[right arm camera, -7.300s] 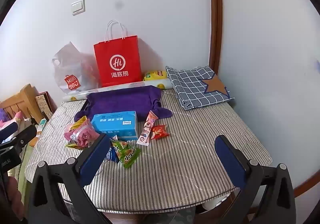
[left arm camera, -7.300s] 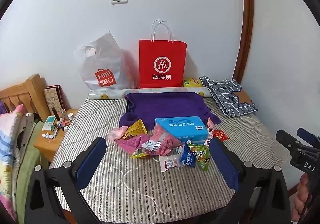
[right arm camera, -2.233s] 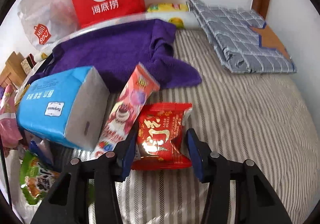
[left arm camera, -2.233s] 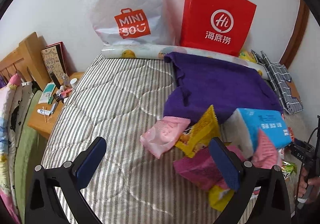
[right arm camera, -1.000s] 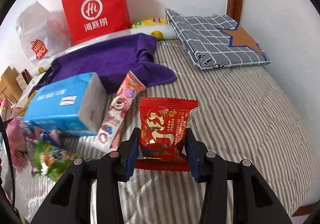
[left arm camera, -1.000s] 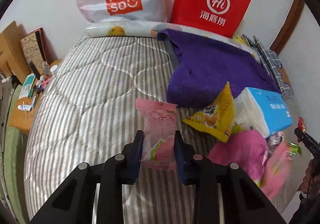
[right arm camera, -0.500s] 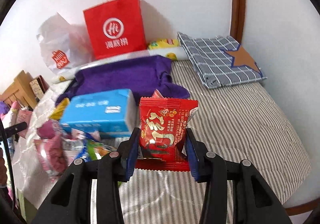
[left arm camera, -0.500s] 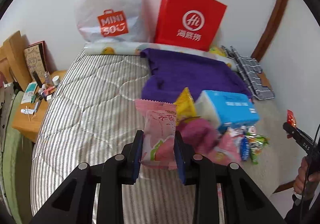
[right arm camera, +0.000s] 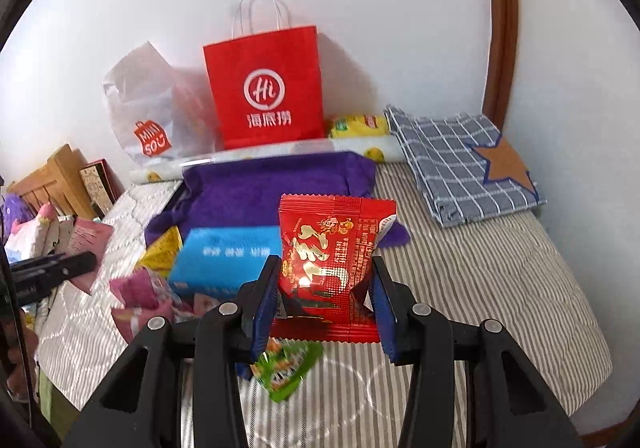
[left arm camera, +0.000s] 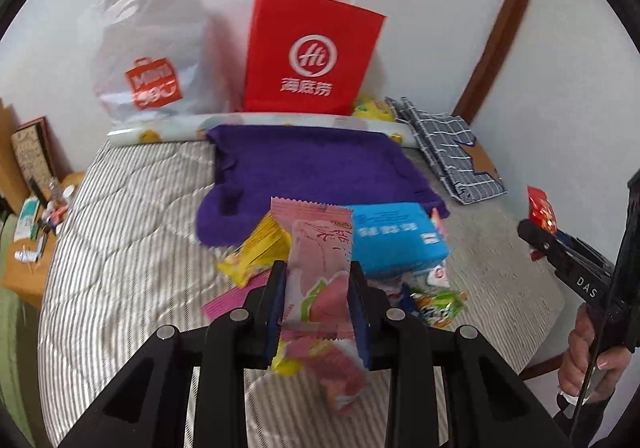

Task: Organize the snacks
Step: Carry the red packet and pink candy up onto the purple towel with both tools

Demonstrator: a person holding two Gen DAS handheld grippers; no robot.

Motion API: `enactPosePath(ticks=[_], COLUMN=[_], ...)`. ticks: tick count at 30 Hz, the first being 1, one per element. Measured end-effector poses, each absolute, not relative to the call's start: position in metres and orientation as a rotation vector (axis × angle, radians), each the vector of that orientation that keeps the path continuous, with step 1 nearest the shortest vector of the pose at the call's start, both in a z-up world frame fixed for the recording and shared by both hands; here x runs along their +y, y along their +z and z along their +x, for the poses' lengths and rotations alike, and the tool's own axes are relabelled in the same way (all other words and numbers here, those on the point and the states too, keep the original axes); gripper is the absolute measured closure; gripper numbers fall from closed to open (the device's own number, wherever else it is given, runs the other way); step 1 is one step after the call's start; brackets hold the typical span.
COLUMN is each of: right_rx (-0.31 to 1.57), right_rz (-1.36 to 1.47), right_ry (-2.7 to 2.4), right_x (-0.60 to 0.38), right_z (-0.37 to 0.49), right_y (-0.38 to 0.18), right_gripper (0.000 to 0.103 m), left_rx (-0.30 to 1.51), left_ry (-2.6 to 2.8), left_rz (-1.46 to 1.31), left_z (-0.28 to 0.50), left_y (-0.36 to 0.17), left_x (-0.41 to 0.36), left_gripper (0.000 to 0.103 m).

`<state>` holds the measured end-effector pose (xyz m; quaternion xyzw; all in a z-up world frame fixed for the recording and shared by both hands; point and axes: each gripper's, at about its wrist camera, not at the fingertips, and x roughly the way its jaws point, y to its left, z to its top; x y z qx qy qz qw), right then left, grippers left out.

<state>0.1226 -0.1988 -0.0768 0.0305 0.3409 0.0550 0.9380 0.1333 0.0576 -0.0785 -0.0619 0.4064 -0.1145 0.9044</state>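
Snacks in both hands right now. Left gripper (left arm camera: 318,298) is clamped on a pink packet (left arm camera: 320,248), held up above the striped bed (left arm camera: 120,232). Right gripper (right arm camera: 325,298) has its pads squeezed on a red packet (right arm camera: 332,248), also off the bed. The rest of the snack pile sits around a blue tissue pack (right arm camera: 224,260), near a purple towel (left arm camera: 312,167) and red paper bag (right arm camera: 266,87).

Pink snack packet (left arm camera: 320,248) and red snack packet (right arm camera: 332,248), both upright, clamped
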Motion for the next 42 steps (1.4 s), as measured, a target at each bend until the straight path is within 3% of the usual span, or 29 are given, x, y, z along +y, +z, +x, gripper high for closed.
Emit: enactPosePath(ticks=[24, 42], right_rx=[0.634, 0.711], right_rz=[0.080, 0.070], right_ry=[0.181, 0.197], right_x=[-0.181, -0.183], right_z=[0.249, 0.350], right_y=[-0.039, -0.075], right_gripper=[0.060, 0.060], left_rx=[0.822, 0.904], left_ry=[-0.254, -0.182], left_rz=[-0.052, -0.076], left_z=[0.249, 0.345], left_y=[-0.043, -0.082], left_x=[0.018, 0.045], left_gripper=[0.075, 0.075])
